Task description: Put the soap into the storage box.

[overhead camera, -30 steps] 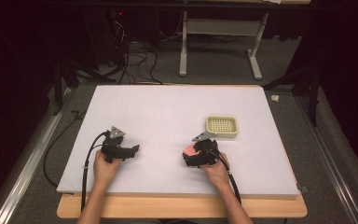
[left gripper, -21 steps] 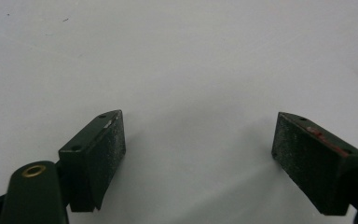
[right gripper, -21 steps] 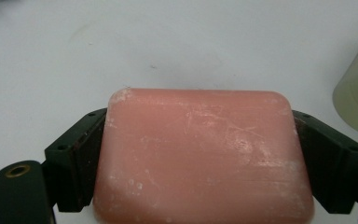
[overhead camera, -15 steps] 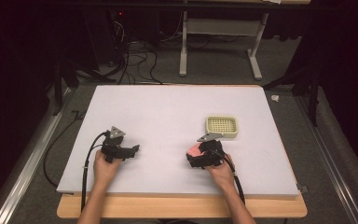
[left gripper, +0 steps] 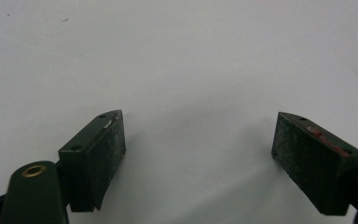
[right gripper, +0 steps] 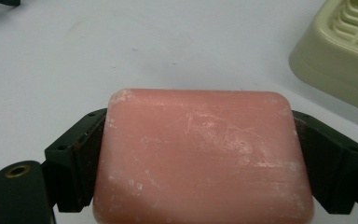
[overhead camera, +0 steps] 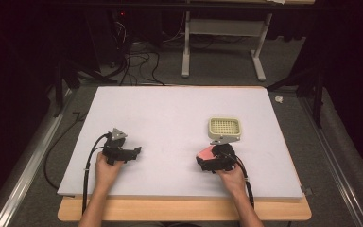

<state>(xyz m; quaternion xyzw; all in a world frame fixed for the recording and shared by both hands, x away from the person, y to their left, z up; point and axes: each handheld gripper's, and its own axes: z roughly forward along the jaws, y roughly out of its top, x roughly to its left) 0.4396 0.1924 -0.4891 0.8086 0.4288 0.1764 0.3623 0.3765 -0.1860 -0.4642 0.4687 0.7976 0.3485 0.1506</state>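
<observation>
A pink bar of soap (right gripper: pixel 200 154) with a scuffed top sits between the two black jaws of my right gripper (right gripper: pixel 200 140), which is shut on its sides. From above, that soap (overhead camera: pixel 204 153) shows at the right gripper (overhead camera: pixel 208 158), near the board's front right. A pale green soap dish (overhead camera: pixel 225 128) with a grid top stands just behind it; its corner (right gripper: pixel 340 56) shows in the right gripper view. My left gripper (overhead camera: pixel 134 152) rests at the front left, jaws wide open (left gripper: pixel 198 140) over bare white board.
A white board (overhead camera: pixel 170 118) covers the wooden table (overhead camera: pixel 184 208). Beyond its far edge lie cables (overhead camera: pixel 132 61) and a metal table frame (overhead camera: pixel 222 42) on the floor. A rail (overhead camera: pixel 23 161) runs along the left side.
The right gripper with the soap has shifted slightly to the right and nearer the front edge. The left gripper has stayed put.
</observation>
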